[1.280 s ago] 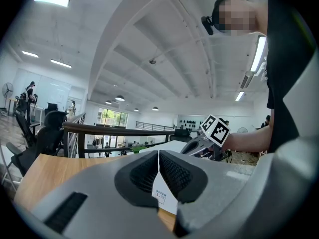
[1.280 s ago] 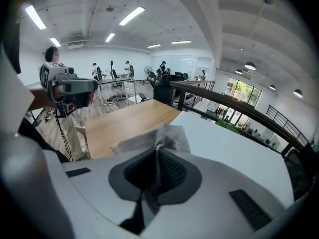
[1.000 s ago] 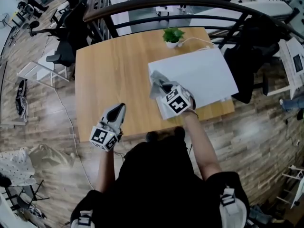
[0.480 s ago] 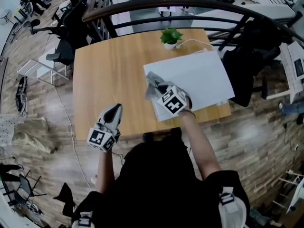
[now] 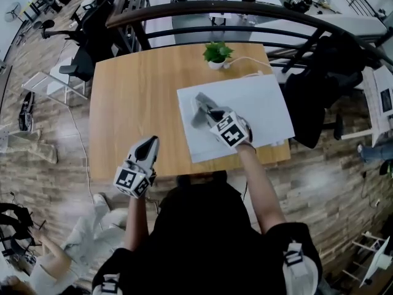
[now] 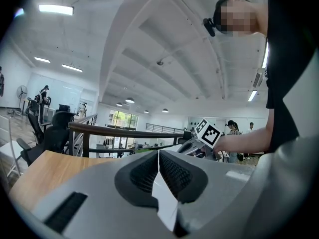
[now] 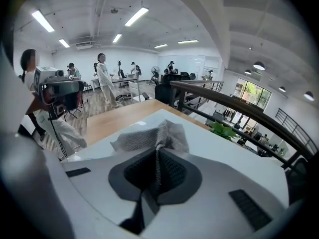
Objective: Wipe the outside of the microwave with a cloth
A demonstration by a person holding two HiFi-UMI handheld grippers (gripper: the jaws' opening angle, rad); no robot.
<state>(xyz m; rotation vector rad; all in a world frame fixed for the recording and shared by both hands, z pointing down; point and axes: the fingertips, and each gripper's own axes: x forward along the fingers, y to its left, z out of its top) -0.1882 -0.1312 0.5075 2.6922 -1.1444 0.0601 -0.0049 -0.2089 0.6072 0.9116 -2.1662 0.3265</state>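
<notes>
Wooden table [image 5: 135, 103] bears microwave [image 5: 252, 106]; right claw [image 5: 207, 112] pinches cloth [image 7: 152, 136], seemingly touching its top; left claw [image 5: 149, 143] closed

No readable word, number or brand. The cubes [image 5: 230, 132] on the left gripper [image 5: 150, 142] and right gripper [image 5: 204, 108] bear only black-and-white square patterns.

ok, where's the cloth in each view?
Head view: cloth at centre, on the microwave top, at the right gripper tips.
Left gripper view: cannot make it out.
Right gripper view: centre, pinched between the jaws.
Shared landmark: dark curved railing.
</notes>
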